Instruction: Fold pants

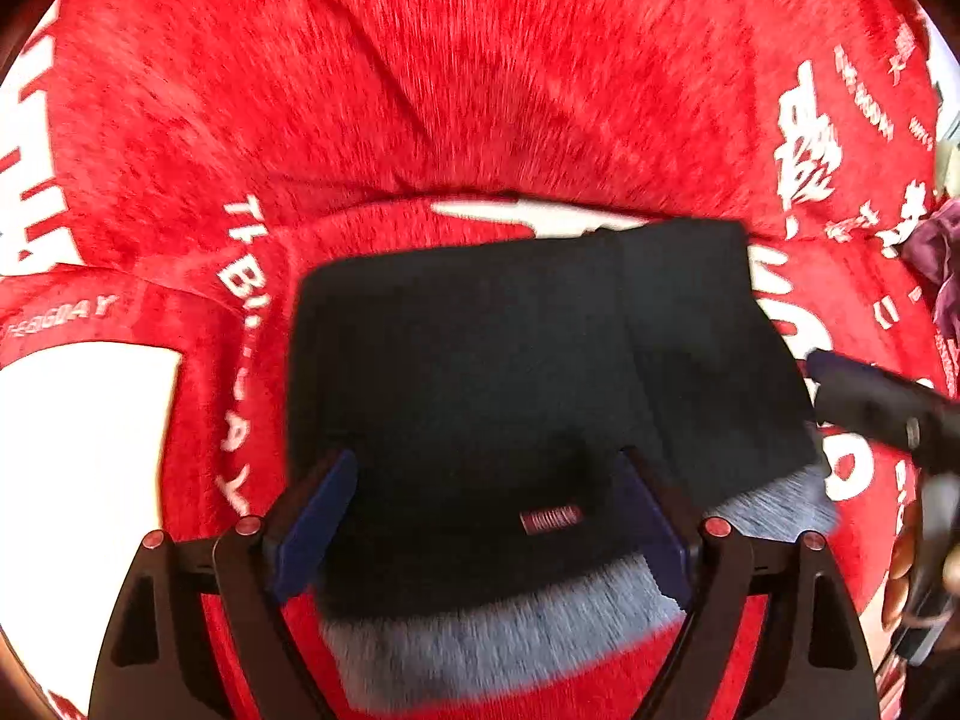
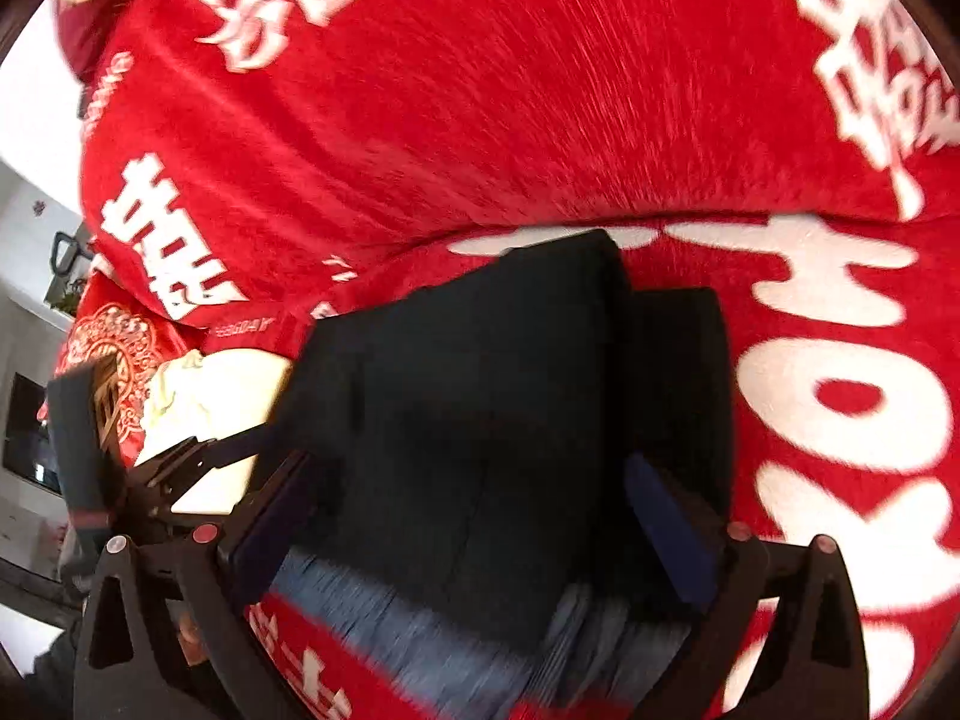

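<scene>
Folded black pants [image 1: 510, 360] lie on a red blanket [image 1: 480, 60] with white lettering, their grey waistband [image 1: 492, 630] and a small red label [image 1: 551, 519] nearest me. My left gripper [image 1: 486, 462] is open, its blue pads [image 1: 312, 528] wide apart over the waistband end and gripping nothing. In the right wrist view the same pants [image 2: 510, 390] fill the middle. My right gripper [image 2: 468, 465] is open too, straddling the pants' near end above the grey band [image 2: 420, 630]. A finger of the right gripper [image 1: 870, 402] shows by the pants' right edge.
The red blanket [image 2: 480, 90] rises in a soft hump behind the pants. A pale cream cloth [image 2: 210, 378] lies to the left, next to the left gripper's frame [image 2: 180, 462]. A purple cloth [image 1: 936, 252] sits at the far right. Room walls show at the left.
</scene>
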Available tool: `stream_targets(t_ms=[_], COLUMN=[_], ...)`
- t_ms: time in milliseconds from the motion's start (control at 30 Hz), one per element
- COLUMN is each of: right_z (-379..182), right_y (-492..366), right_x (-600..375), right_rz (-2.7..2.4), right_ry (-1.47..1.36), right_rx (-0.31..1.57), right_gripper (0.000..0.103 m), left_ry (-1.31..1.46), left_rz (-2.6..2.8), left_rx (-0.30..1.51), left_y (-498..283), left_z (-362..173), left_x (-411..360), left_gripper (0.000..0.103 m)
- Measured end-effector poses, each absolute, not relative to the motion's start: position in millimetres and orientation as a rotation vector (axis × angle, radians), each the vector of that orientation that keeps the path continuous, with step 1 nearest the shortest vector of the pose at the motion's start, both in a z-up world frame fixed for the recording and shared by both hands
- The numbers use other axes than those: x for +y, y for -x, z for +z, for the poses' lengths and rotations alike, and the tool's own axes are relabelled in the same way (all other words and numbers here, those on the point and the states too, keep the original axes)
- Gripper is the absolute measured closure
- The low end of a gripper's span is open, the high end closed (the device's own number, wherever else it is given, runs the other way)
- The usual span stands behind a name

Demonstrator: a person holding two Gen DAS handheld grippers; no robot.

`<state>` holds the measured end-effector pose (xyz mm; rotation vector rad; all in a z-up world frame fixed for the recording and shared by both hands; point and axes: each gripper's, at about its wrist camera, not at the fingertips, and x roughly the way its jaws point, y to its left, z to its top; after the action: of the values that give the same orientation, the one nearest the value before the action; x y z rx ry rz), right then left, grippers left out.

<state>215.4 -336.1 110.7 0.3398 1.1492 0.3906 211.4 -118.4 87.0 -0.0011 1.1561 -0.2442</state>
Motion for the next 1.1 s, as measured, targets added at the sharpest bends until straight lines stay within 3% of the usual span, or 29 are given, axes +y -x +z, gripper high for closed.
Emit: stream_targets(t_ms=[167, 267, 1100], right_z=[141.3, 135.4, 128.8], right_y=[-146.3, -122.4, -122.7], right_x=[-311.3, -301.0, -284.5], right_rz=[0.177, 0.133, 0.095], right_ry=[-0.008, 0.055, 0.071], right_rx=[1.103, 1.141, 1.163], right_gripper=[0.000, 0.000, 0.000], left_ry=[-0.057, -0.018, 0.067], left_rz=[-0.149, -0.149, -0.071], left_rx=[1.101, 1.073, 1.025], left_y=[-172.1, -148.3, -100.2], left_z=[105.3, 114.5, 127.9], left_x=[-106.4, -101.0, -107.6], left_gripper=[0.016, 0.016, 0.016])
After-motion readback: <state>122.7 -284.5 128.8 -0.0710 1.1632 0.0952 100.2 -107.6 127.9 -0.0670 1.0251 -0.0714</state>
